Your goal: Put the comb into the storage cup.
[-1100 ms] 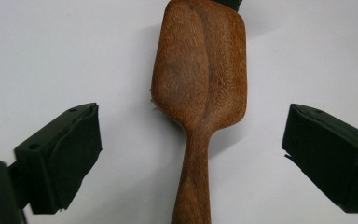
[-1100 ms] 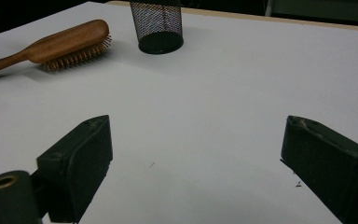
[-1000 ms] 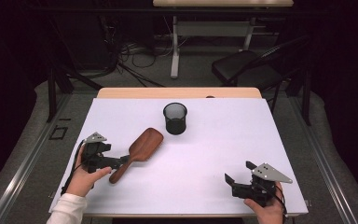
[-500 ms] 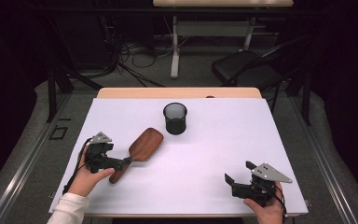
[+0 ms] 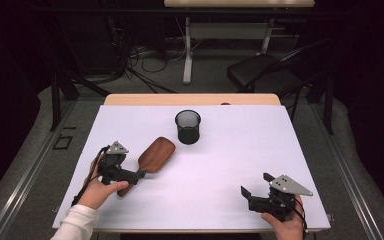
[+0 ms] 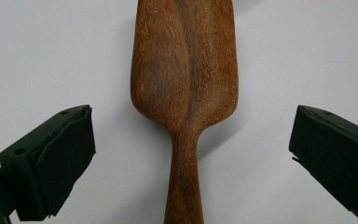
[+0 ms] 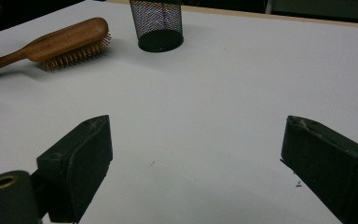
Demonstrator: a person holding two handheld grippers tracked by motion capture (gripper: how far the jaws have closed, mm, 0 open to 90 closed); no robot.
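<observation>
Over the hairbrush (image 6: 184, 93) handle, left tool (image 6: 186, 154) spread; right tool (image 7: 196, 154) spread near table (image 5: 300, 150) edge.

hairbrush (image 5: 156, 154): reddish-brown wood, grained, pale tan bristles | pen cup (image 5: 187, 126): black wire mesh | desk (image 5: 230, 165): plain white top, light wood far edge | tongs (image 5: 254, 193): black, grey plate

There is one wooden hairbrush (image 5: 155, 156) and one black mesh cup (image 5: 188, 126) on one white table (image 5: 240, 150). Two grippers: left gripper (image 5: 139, 174), right gripper (image 5: 255, 184). Behind, maybe one dark chair (image 5: 260, 75).
</observation>
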